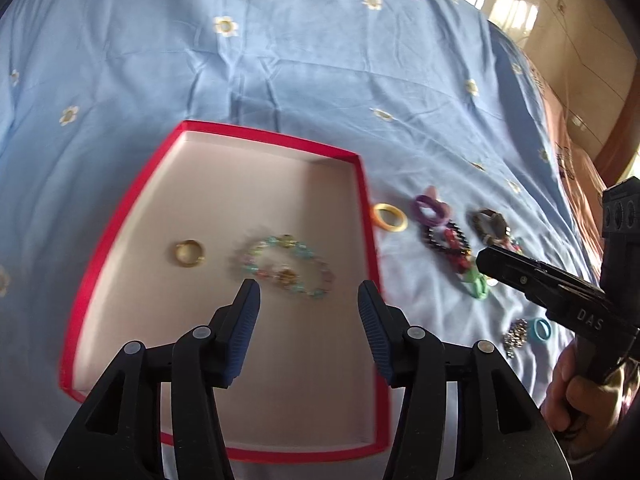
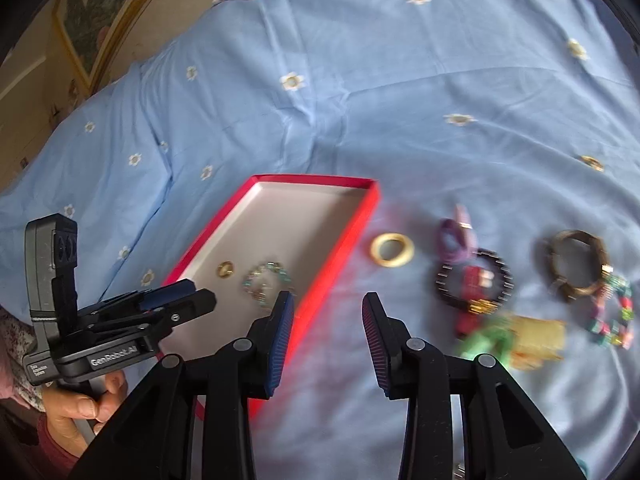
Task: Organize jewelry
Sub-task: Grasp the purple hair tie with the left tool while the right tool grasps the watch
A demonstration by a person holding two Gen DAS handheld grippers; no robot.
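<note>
The left gripper (image 1: 309, 296) is hanging over the near half of the box (image 1: 362, 200), its jaws standing moderately apart with nothing between them. Just ahead of its tips two pieces are lying on the pale floor of the box: one gold ring (image 1: 189, 253) ahead to the left, and one bead bracelet (image 1: 286, 270) of pastel green, pink and amber beads right before the fingers.

The right gripper (image 2: 326, 304) is hanging over the sheet (image 2: 360, 80) beside the box's right wall, its jaws also partly open and gripping nothing. Each gripper is being held by one hand; the left one's hand (image 2: 80, 408) is showing at the lower left of the right wrist view.

Ahead and to the right of the right gripper the unsorted pieces are lying loose on the sheet: one cream ring (image 2: 392, 250) nearest the box, one purple ring (image 2: 454, 244) beyond it, one black bead bracelet (image 2: 474, 280) with a red piece inside its loop, one brown bangle (image 2: 576, 268), one cube bracelet (image 2: 612, 316) of pink and teal, one green piece (image 2: 486, 340) too blurred to make out, and one gold tag (image 2: 536, 338). The left wrist view is also showing one blue ring (image 1: 540, 330) and one silver cluster (image 1: 516, 334) nearer the right gripper's handle.
</note>
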